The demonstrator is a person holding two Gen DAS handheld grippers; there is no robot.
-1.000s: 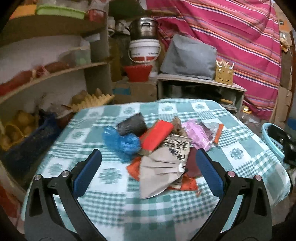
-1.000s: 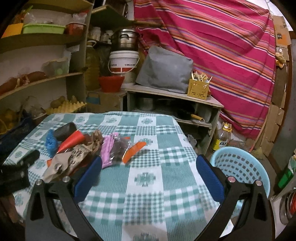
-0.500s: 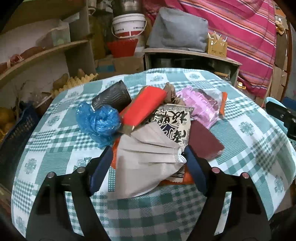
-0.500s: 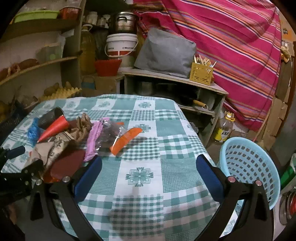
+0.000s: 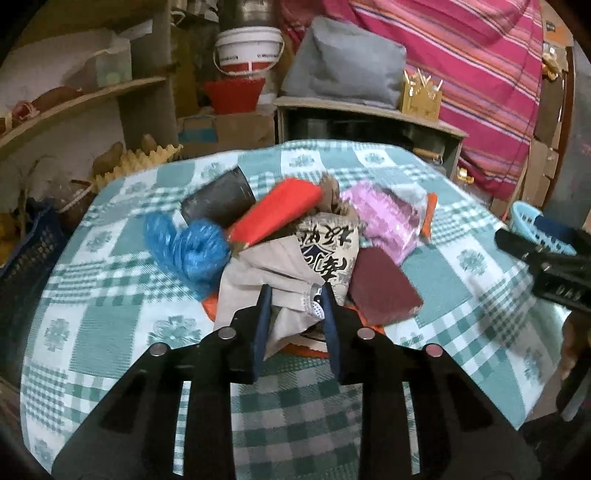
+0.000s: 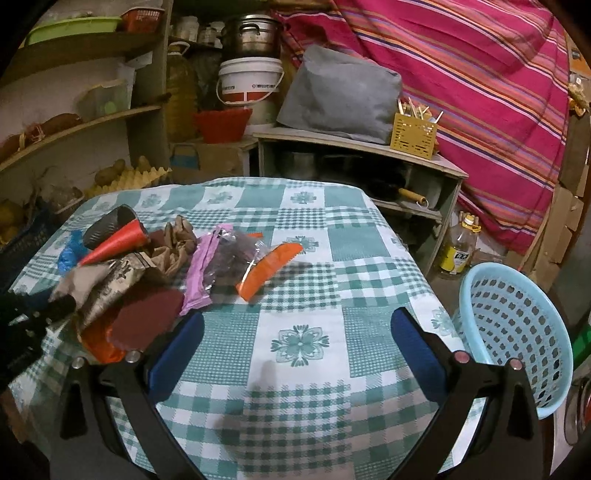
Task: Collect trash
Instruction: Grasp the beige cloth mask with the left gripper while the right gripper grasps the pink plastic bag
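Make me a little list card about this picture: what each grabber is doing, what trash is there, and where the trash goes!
left gripper: fingers shut on the grey face mask
right gripper: open, holding nothing, over the checked tablecloth
trash pile: blue plastic bag, red wrapper, pink wrapper, maroon sheet
bin: light blue basket beside the table, looks empty

**Around the table**

A green-and-white checked tablecloth (image 6: pixel 303 280) covers the table. Behind it a low wooden cabinet (image 6: pixel 354 140) carries a grey cushion (image 6: pixel 340 96) and a yellow holder (image 6: pixel 413 136) of sticks. A striped pink cloth (image 6: pixel 480 74) hangs at the back. A white bucket (image 6: pixel 249 81) stands under a metal pot (image 6: pixel 251 35), above a red basin (image 6: pixel 221 123). Egg trays (image 6: pixel 129 181) lie by the shelves (image 6: pixel 74 125); a bottle (image 6: pixel 460 247) stands on the floor.
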